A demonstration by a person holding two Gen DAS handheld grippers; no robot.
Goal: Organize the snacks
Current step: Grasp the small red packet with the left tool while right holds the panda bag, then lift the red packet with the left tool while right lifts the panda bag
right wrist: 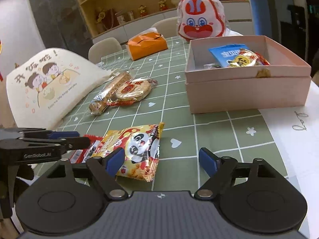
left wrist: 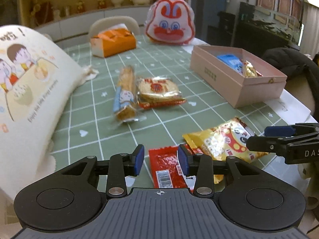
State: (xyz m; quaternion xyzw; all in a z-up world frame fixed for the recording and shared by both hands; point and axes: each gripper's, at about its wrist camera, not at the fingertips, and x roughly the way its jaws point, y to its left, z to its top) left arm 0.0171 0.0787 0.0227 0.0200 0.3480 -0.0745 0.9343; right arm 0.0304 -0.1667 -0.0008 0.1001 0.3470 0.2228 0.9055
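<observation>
The green checked tablecloth (right wrist: 215, 131) served as the sorting ground, with the loose snacks spread over its near and middle part so each could be reached singly. At its left edge a cream cloth bag (left wrist: 30, 91) with a cartoon print slumped on its side, probably what the snacks came from. The pink box (right wrist: 247, 91) stood open toward the right, well apart from the loose packets, and already held a blue packet (right wrist: 225, 54) and a gold-wrapped snack (right wrist: 247, 59), so it seemed to be the collecting place. Behind it a rabbit-faced pouch (right wrist: 201, 23) stood upright and an orange tissue box (right wrist: 147, 44) lay near the far edge, neither apparently part of the sorting. Mid-table, a long wrapped biscuit bar (left wrist: 125, 93) lay touching a round rice cracker packet (left wrist: 157, 91). Nearest the person, a yellow panda packet (right wrist: 139, 153) overlapped a red packet (left wrist: 167, 167). The left gripper (left wrist: 161, 160) hung just over the red packet with its pads parted and not pressing anything, as if lined up to take it. The right gripper (right wrist: 161, 162) stood wide open and empty, its left pad over the panda packet's edge, the likely next pick.
</observation>
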